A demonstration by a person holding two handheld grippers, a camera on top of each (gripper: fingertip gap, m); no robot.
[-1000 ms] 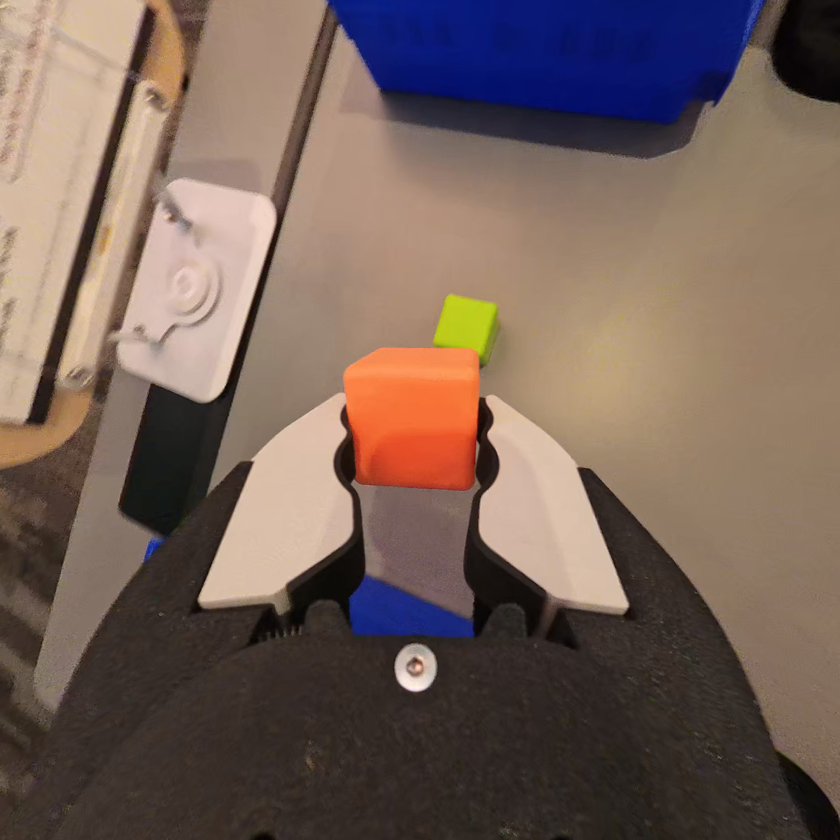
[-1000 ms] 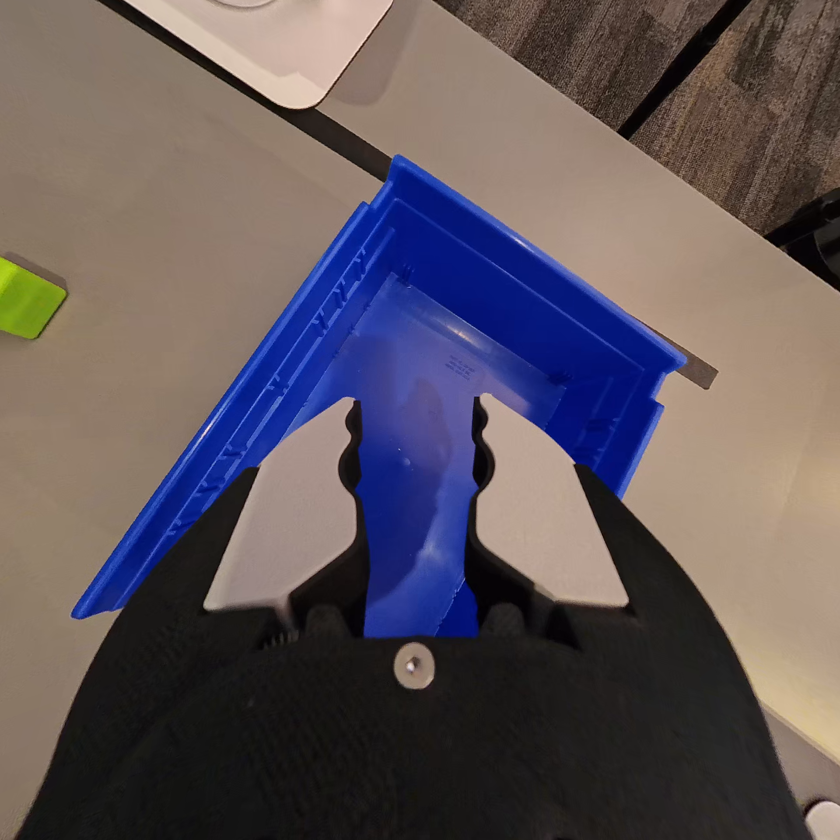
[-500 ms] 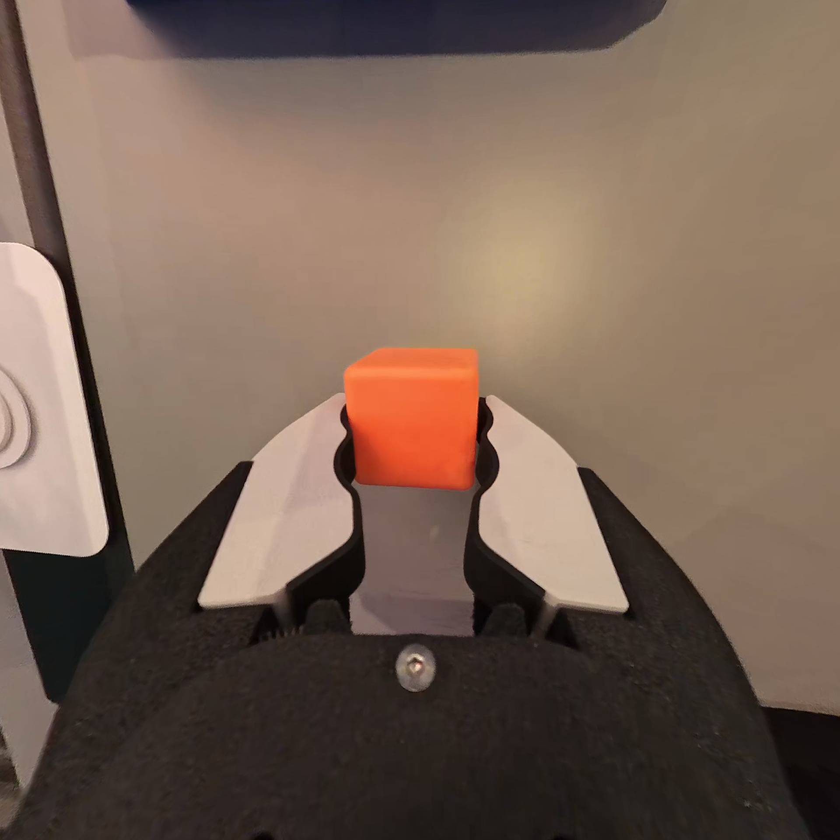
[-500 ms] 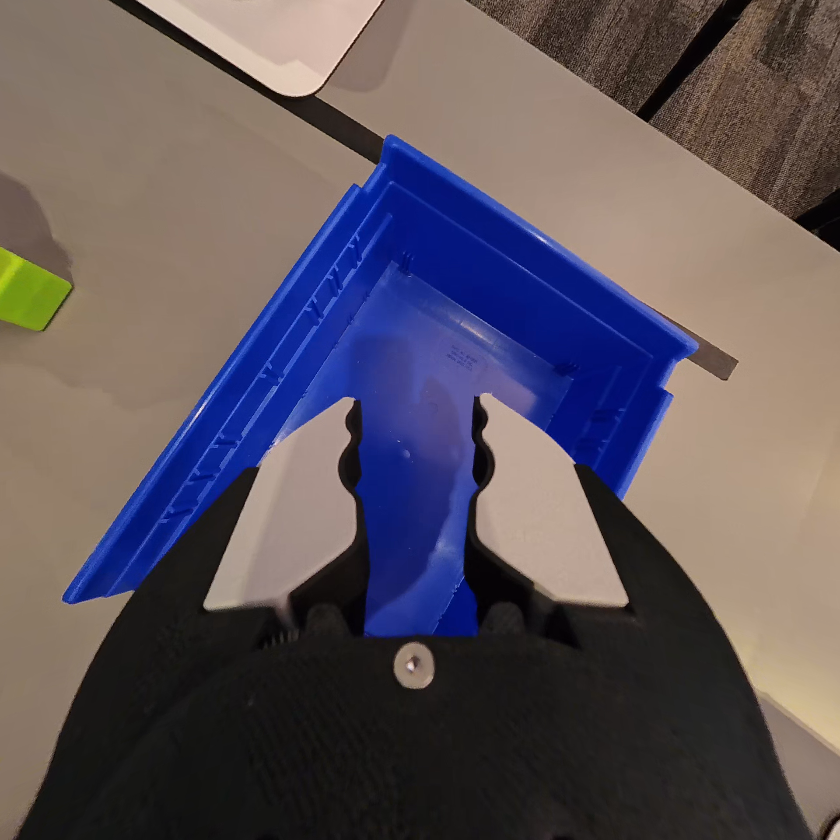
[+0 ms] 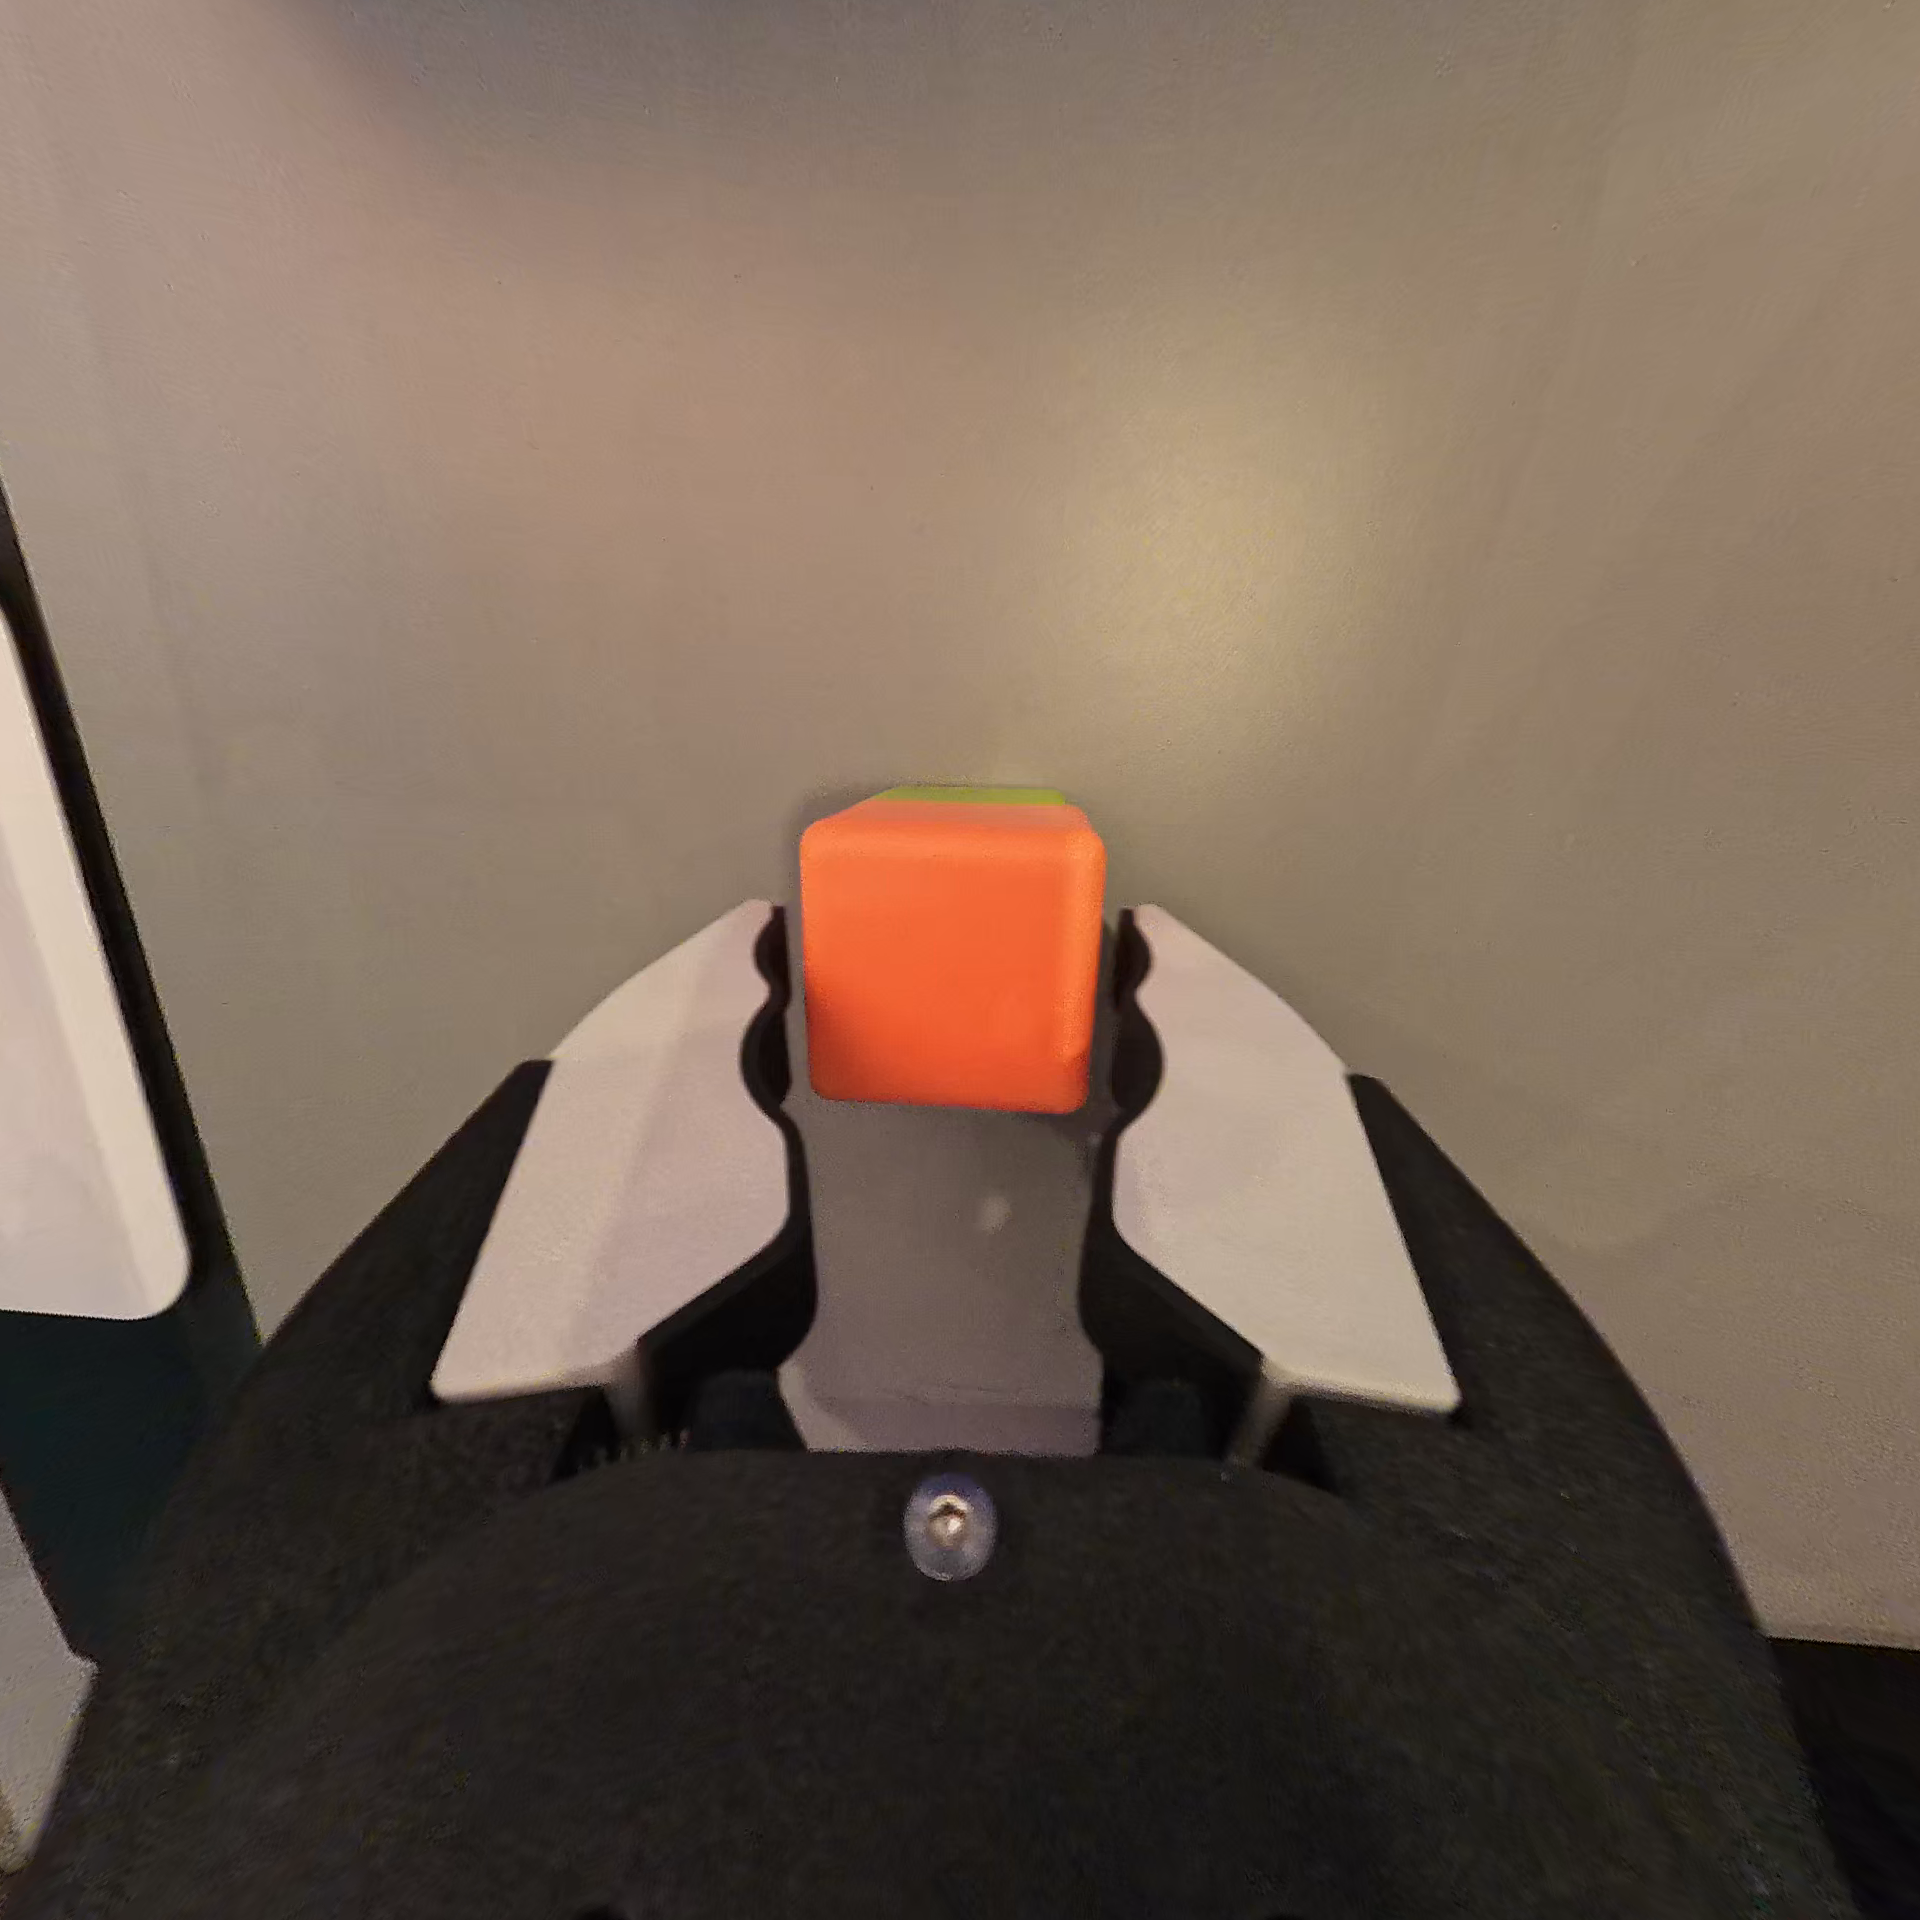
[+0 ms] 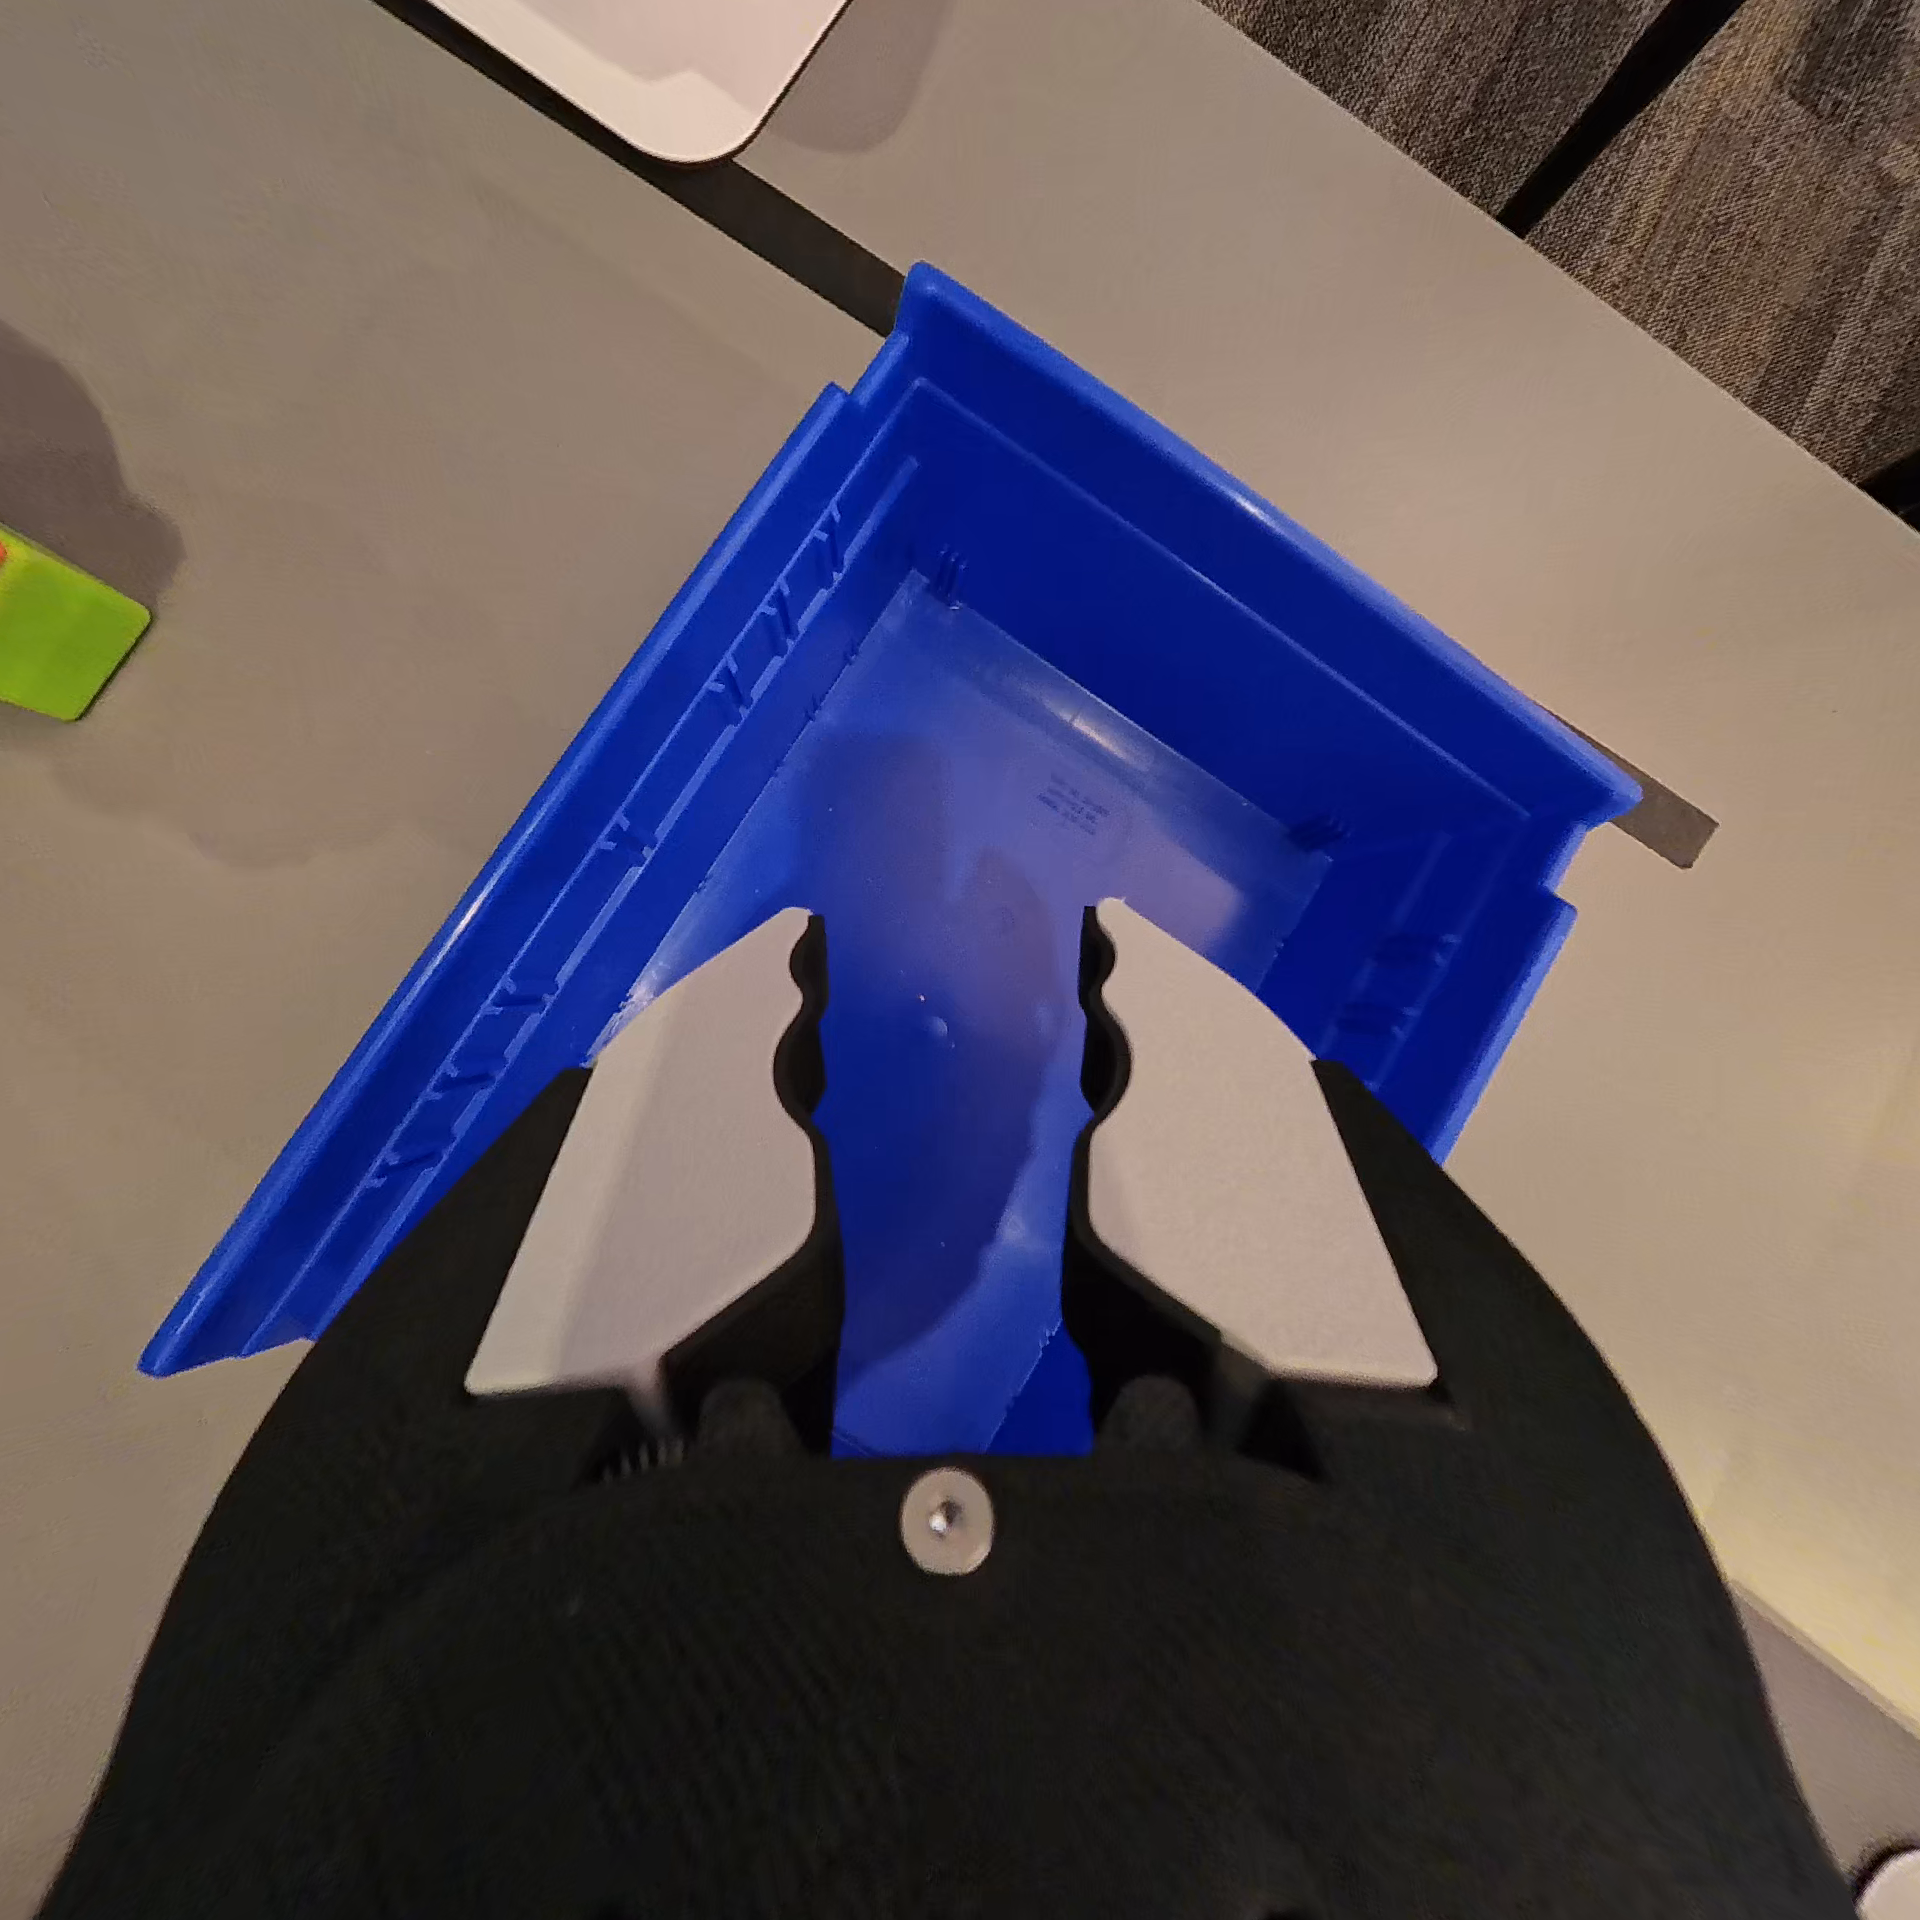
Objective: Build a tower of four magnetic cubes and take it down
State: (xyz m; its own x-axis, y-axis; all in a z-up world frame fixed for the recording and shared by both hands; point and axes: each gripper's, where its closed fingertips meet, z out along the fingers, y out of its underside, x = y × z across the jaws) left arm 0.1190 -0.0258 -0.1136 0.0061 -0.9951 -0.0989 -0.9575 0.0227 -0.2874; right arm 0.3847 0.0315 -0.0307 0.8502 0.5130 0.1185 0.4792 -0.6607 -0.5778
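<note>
Two small plastic cubes are counted: one orange cube with rounded edges (image 5: 948, 966) between the left claw's fingertips, and one lime-green cube (image 5: 971, 796) directly beyond it, only its top strip being seen past the orange one. One open-topped blue plastic bin (image 6: 1226, 623) is counted, lying under and ahead of the right claw. One white rounded-corner flat plate (image 5: 73, 1039) is seen left of the left claw, on one grey table (image 5: 1039, 416).

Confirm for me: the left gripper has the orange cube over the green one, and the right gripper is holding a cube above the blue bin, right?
Not quite. The right gripper is open and empty above the blue bin, as the right wrist view shows. The rest holds: the left gripper has the orange cube over the green cube.
</note>
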